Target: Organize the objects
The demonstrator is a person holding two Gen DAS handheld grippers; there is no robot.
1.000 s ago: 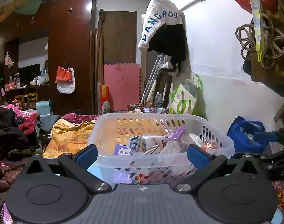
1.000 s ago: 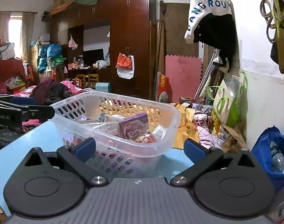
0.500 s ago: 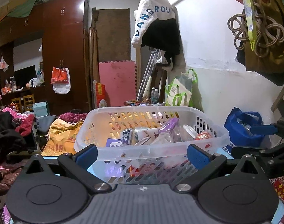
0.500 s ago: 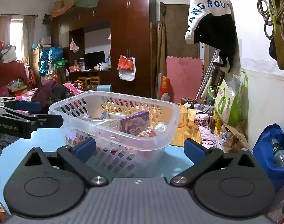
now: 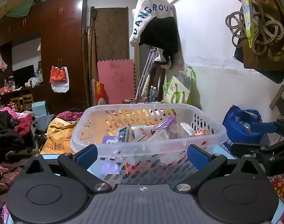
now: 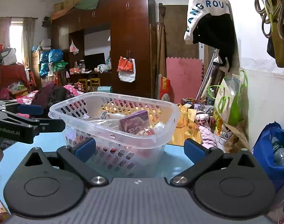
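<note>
Basket (image 5: 149, 145) sat on the table (image 6: 26, 149) right before my left gripper (image 5: 142, 156) — packets (image 5: 160, 130) piled in it. My right gripper (image 6: 140, 148) was at its right; wardrobe (image 5: 61, 52) stood well behind.

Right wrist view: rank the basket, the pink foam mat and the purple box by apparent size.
1. basket, though it is nearest
2. pink foam mat, farther back, so likely bigger than it looks
3. purple box
</note>
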